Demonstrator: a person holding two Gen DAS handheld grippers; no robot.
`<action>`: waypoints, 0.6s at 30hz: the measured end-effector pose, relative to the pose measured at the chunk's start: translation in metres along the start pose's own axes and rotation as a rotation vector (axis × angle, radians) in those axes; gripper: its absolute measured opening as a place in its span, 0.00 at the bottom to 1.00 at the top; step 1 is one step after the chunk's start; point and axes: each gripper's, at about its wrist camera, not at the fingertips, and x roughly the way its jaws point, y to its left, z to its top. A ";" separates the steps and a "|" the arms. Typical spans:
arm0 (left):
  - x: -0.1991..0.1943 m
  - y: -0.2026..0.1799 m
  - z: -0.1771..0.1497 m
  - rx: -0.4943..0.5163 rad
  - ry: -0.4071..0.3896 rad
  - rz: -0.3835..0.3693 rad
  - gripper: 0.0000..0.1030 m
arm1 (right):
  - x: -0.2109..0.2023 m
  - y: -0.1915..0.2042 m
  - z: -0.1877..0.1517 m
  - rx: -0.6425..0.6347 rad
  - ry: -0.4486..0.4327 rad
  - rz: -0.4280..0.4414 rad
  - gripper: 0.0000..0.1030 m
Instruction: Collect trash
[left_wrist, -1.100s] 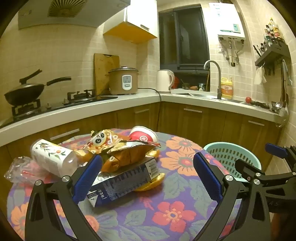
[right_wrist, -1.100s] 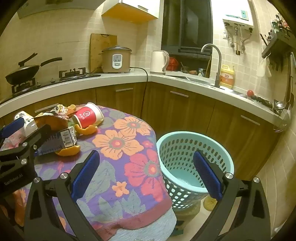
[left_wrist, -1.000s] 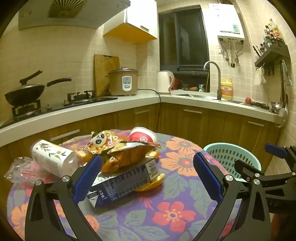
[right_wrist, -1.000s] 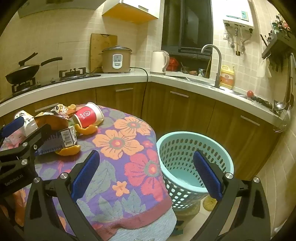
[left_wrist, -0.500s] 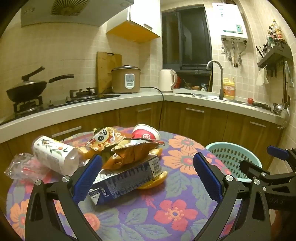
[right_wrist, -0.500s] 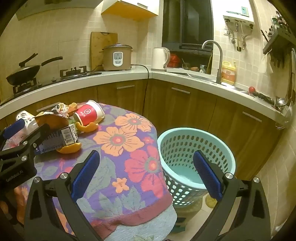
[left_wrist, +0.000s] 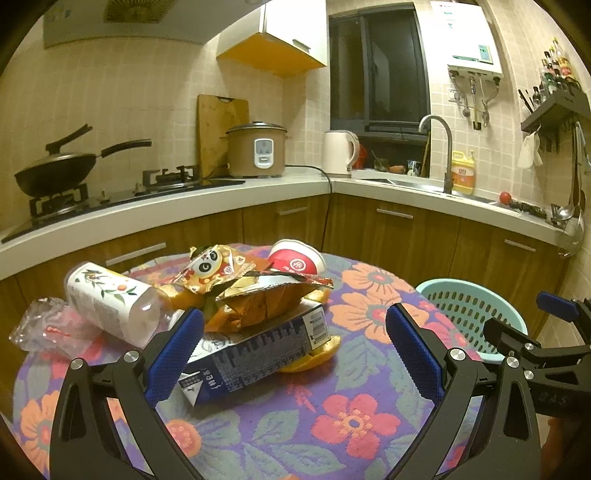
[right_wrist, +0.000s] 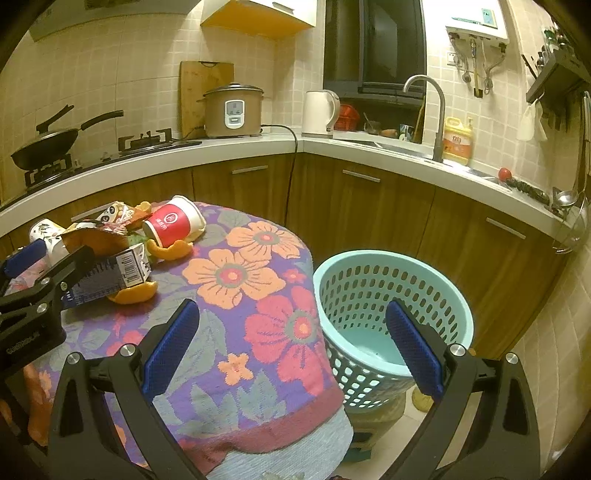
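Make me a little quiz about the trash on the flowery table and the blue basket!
1. True or false: the red paper cup stands upright on the table.
2. What lies right on top of the dark carton: A) the crumpled snack bag, B) the white bottle, C) a spoon?
3. Fill in: the left gripper and the right gripper are both ____, holding nothing.

Key
1. False: it lies on its side.
2. A.
3. Open. The basket beside the table looks empty so far.
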 end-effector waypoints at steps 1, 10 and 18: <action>0.000 0.000 0.000 0.001 -0.001 0.001 0.93 | 0.000 0.000 0.000 0.001 -0.001 -0.003 0.93; 0.000 0.000 0.001 -0.004 0.011 0.008 0.93 | 0.004 0.000 0.001 -0.005 0.006 -0.008 0.93; -0.002 0.000 0.003 -0.006 0.014 0.004 0.93 | 0.005 0.000 0.001 -0.010 0.002 -0.008 0.93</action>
